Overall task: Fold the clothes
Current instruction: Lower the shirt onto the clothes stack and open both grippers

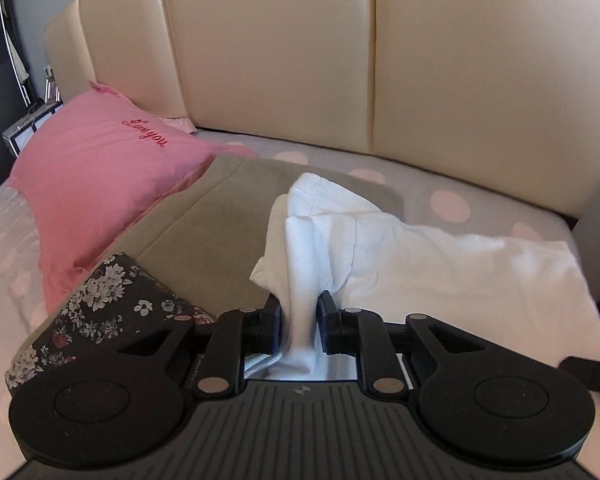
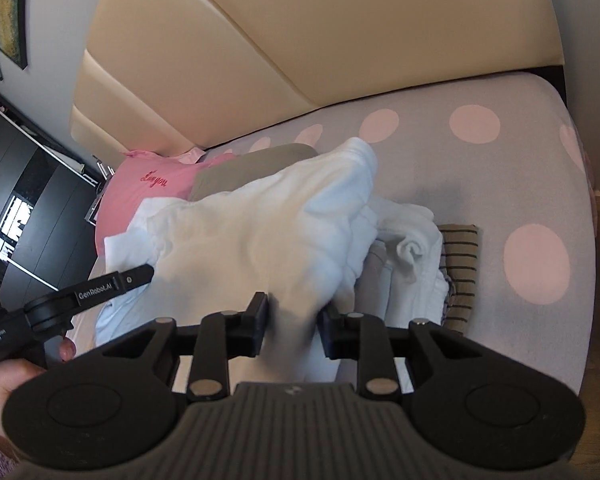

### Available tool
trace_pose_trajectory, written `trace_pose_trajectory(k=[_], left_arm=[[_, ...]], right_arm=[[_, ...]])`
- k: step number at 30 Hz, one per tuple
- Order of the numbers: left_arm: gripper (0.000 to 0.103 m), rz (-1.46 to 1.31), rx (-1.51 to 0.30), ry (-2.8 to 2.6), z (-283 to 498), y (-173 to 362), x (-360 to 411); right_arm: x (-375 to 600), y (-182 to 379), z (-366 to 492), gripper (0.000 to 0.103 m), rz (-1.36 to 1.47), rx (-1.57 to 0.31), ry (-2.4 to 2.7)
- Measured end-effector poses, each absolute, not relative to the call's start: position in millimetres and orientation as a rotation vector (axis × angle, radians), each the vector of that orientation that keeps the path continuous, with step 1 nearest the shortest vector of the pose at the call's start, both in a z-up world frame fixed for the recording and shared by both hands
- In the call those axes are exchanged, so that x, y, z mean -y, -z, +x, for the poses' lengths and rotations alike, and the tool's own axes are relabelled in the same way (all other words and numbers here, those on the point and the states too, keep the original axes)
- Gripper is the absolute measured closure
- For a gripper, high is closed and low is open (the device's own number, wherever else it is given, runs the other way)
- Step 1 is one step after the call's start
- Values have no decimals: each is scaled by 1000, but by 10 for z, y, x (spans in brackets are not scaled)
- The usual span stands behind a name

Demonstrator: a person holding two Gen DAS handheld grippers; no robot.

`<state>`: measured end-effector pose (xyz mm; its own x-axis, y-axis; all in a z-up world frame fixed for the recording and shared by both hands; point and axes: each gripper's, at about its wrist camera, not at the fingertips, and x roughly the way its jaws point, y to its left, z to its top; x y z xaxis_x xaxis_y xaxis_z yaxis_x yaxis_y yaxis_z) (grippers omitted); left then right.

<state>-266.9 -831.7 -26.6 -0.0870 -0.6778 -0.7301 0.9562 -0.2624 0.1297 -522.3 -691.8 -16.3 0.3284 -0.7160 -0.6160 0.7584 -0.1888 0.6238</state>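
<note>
A: Left tool [image 1: 299, 322] and right tool [image 2: 294, 326]?
B: Both clamped on the white garment [image 1: 420, 264], lifted off the bed [image 2: 500, 184].
A: Nearby?
B: Floral cloth [image 1: 96, 300] beside left tool; clothes pile [image 2: 420, 256] with striped piece [image 2: 462, 268] right of it. Then grey mat [image 1: 204, 232], pink pillow [image 1: 100, 184].
A: Room?
B: Bare spotted sheet to right bed edge; headboard [image 1: 380, 60] closes the far side.
</note>
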Motion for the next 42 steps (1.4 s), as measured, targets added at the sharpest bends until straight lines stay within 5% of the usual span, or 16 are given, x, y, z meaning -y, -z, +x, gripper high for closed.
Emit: trace_pose_trajectory(k=[5, 9, 11, 24, 34, 42], left_arm=[[70, 793, -397, 1588, -2660, -38, 8105], [62, 756, -349, 1526, -2645, -296, 7926], [62, 717, -347, 1519, -2593, -424, 7840], [77, 750, -520, 1587, -2707, -59, 8036], [76, 731, -690, 1522, -2532, 269, 8279], [75, 690, -613, 1555, -2484, -225, 7812]], right_arm=[[6916, 89, -5399, 63, 1263, 23, 1355], [6731, -52, -5483, 68, 1210, 75, 1413], [6655, -107, -5488, 81, 1158, 106, 1423], [6964, 89, -5236, 103, 1034, 6, 1411], [7194, 316, -5243, 103, 1074, -22, 1414], [6954, 19, -5129, 95, 921, -88, 1401]])
